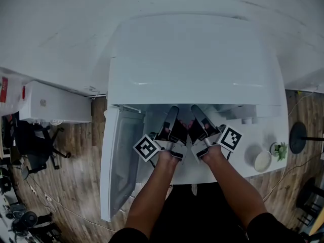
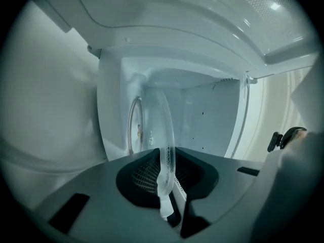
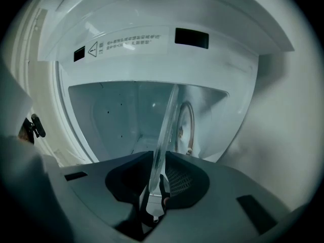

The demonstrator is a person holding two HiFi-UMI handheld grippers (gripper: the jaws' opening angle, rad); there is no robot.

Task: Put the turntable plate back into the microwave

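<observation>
The white microwave (image 1: 195, 59) stands under me with its door (image 1: 119, 161) swung open to the left. Both grippers reach side by side into its opening. My left gripper (image 1: 172, 128) is shut on the rim of the clear glass turntable plate (image 2: 167, 135), which shows edge-on between its jaws. My right gripper (image 1: 200, 125) is shut on the same plate (image 3: 164, 130), also seen edge-on. The plate extends into the cavity, above a roller ring (image 2: 134, 130) on the cavity floor (image 3: 185, 128). In the head view the plate itself is hidden under the microwave's top.
The cavity walls (image 2: 207, 115) close in on both sides. On the counter to the right lie a small white bowl (image 1: 262, 161) and a little plant (image 1: 280, 150). A white cabinet (image 1: 55, 105) and a black chair (image 1: 33, 140) stand on the wooden floor at left.
</observation>
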